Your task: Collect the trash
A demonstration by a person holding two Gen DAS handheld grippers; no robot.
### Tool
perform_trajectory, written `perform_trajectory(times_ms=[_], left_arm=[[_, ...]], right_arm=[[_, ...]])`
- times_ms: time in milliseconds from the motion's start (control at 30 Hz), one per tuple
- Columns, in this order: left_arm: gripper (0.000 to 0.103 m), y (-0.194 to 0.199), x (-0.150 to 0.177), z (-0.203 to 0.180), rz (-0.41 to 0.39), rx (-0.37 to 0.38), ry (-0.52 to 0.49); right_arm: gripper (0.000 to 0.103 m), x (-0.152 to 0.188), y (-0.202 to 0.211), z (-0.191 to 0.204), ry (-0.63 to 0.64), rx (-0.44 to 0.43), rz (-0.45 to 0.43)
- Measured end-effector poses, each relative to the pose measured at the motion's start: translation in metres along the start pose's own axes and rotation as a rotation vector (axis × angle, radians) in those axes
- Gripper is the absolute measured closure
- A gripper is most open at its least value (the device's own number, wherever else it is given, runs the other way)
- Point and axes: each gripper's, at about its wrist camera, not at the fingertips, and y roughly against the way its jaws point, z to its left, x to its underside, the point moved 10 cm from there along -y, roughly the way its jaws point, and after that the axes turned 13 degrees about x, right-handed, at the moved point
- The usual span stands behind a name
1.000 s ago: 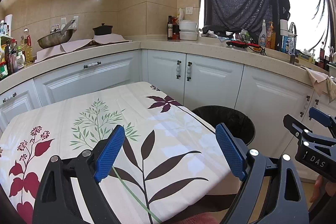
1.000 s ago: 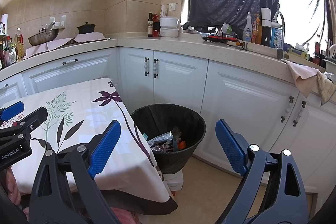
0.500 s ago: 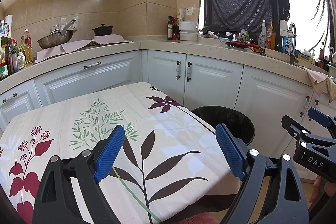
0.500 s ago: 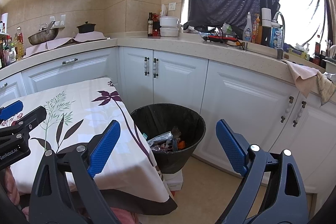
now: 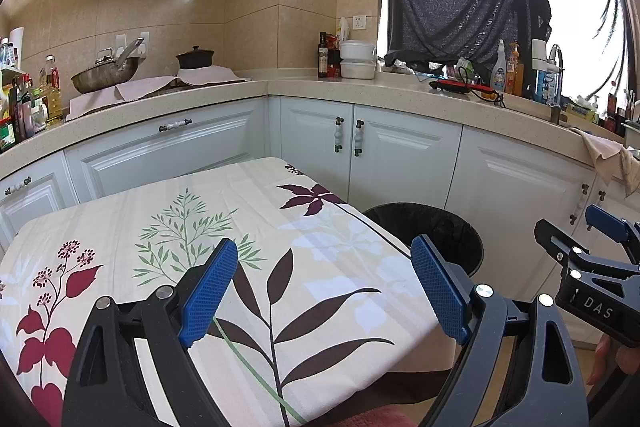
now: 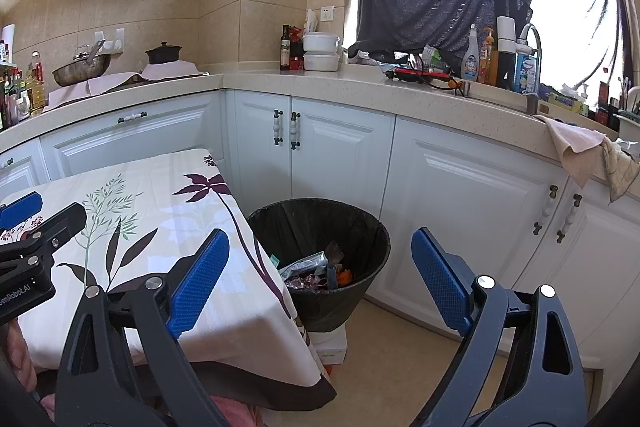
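Observation:
A black trash bin (image 6: pixel 320 259) stands on the floor beside the table's right edge; it holds wrappers and scraps (image 6: pixel 316 269). Its rim also shows in the left wrist view (image 5: pixel 428 231). My left gripper (image 5: pixel 324 287) is open and empty above the floral tablecloth (image 5: pixel 168 219). My right gripper (image 6: pixel 316 283) is open and empty, held in front of the bin near the table's corner. Each gripper appears at the edge of the other's view. No loose trash shows on the tablecloth.
White cabinets (image 6: pixel 340 155) and an L-shaped counter (image 6: pixel 360 83) ring the table. On the counter are a wok (image 5: pixel 104 75), a pot (image 5: pixel 195 58), bottles (image 6: pixel 476 59) and a draped towel (image 6: pixel 584 151). A white box (image 6: pixel 328 343) lies under the bin.
Almost nothing. The right gripper has drifted slightly left and down in the left wrist view; both grippers stay open and empty.

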Motion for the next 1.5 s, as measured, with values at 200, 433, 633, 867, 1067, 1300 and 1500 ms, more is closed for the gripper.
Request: perform_trajectory(times_ms=[200, 433, 633, 867, 1067, 1300, 1500], left_arm=[[0.017, 0.0, 0.0, 0.0, 0.0, -0.002, 0.0], [0.017, -0.001, 0.0, 0.001, 0.0, -0.005, 0.003], [0.017, -0.001, 0.0, 0.001, -0.004, -0.002, 0.005], [0.016, -0.001, 0.001, -0.001, 0.003, 0.009, -0.012], [0.014, 0.001, -0.001, 0.001, -0.011, 0.003, -0.006], [0.013, -0.002, 0.003, 0.005, -0.002, 0.017, 0.032], [0.013, -0.004, 0.006, 0.013, 0.023, -0.015, 0.018]], right_arm=[[0.013, 0.0, 0.0, 0.001, 0.001, -0.001, 0.001], [0.013, 0.0, -0.001, -0.003, 0.008, -0.003, 0.0], [0.013, 0.0, -0.001, -0.002, 0.008, -0.003, 0.001], [0.013, 0.001, -0.001, 0.001, 0.01, -0.003, 0.003], [0.013, 0.001, -0.002, 0.002, 0.01, -0.003, 0.004], [0.013, 0.003, -0.003, 0.007, 0.016, -0.008, 0.006], [0.013, 0.004, -0.005, 0.018, 0.028, -0.027, 0.008]])
